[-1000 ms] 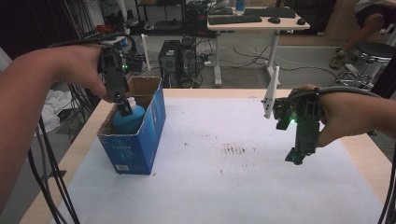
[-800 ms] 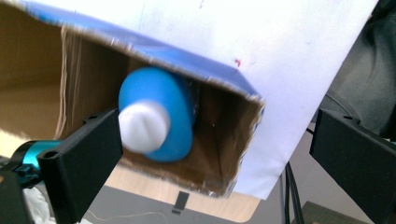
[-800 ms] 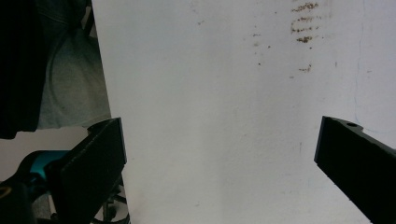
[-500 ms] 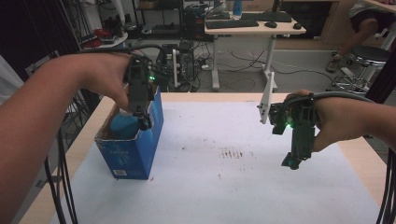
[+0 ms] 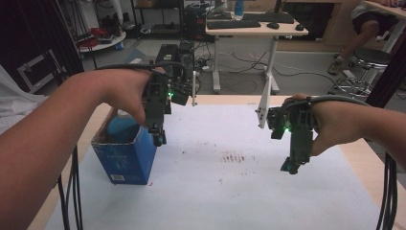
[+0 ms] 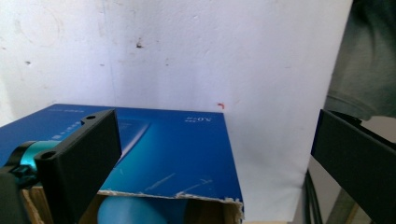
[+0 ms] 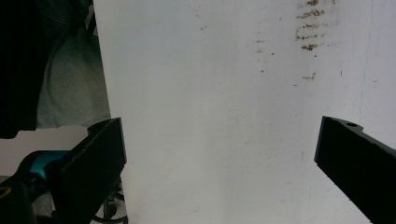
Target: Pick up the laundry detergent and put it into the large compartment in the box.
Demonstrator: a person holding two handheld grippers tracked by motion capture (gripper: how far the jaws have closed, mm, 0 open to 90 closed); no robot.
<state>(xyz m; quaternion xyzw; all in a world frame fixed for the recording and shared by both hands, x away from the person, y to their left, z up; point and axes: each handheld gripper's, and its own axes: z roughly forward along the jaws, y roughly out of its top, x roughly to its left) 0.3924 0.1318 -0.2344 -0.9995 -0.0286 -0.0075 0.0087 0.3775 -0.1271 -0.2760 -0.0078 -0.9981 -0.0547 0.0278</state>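
Two grippers hang over the white sheet (image 5: 249,191) with nothing held. At the far left stands the blue carton (image 5: 125,155), top torn open, and a blue bottle (image 5: 122,128) sits down inside it; in the left gripper view its rounded shoulder (image 6: 135,212) shows just under the ragged rim of the carton (image 6: 177,154). A second ago the left gripper (image 5: 158,139) was down in the carton at the bottle; now it has lifted out and hangs beside the carton's right wall, jaws spread wide and empty. My reading: the bottle has been dropped in and let go, so the placing step looks finished. Well to the right of the carton, past the brown smudges (image 5: 234,157), the right gripper (image 5: 292,166) hovers where it was, jaws likewise spread apart over bare sheet (image 7: 224,116).
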